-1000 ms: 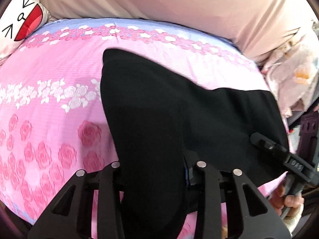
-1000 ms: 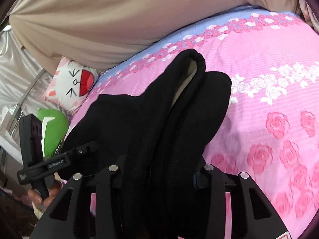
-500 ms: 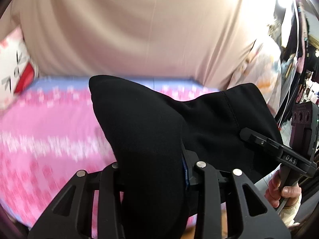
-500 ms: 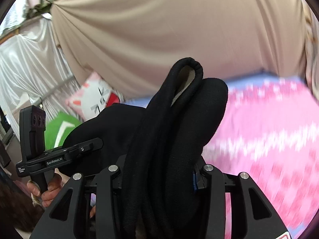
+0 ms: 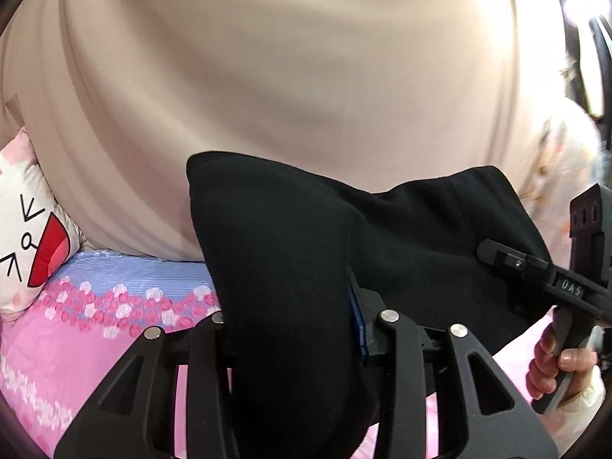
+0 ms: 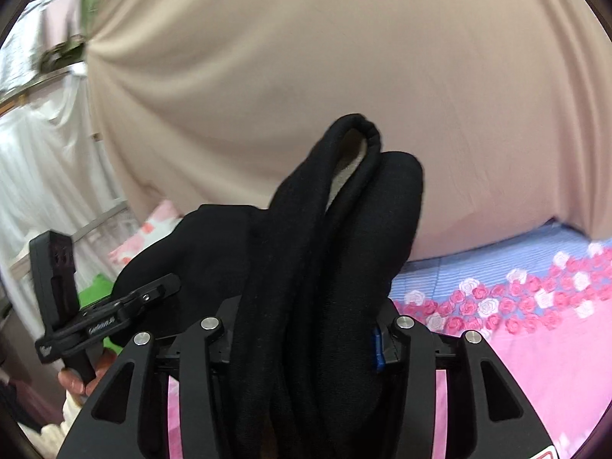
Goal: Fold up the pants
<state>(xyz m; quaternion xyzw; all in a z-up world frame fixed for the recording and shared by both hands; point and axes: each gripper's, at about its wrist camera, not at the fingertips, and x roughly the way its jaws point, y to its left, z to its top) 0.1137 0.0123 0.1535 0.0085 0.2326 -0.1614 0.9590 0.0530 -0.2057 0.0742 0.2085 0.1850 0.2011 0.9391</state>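
Note:
The black pants (image 5: 290, 267) hang lifted off the bed, stretched between both grippers. My left gripper (image 5: 294, 329) is shut on one bunched end of them. My right gripper (image 6: 306, 329) is shut on the other end, where thick folds of the pants (image 6: 329, 237) with a pale lining stick up between the fingers. In the left wrist view the right gripper (image 5: 535, 267) shows at the right, held by a hand. In the right wrist view the left gripper (image 6: 111, 313) shows at the left. The fingertips are hidden by cloth.
The bed has a pink rose-print sheet (image 5: 76, 352) with a blue band (image 6: 497, 264) at its far edge. A beige curtain (image 5: 287, 76) hangs behind the bed. A white cat-face pillow (image 5: 26, 237) lies at the left. White drapes (image 6: 46, 160) and a green item (image 6: 101, 283) stand beyond the bed.
Both grippers have risen and tilted up with the pants, lifting them off the bed. The views now face the curtain instead of the sheet.

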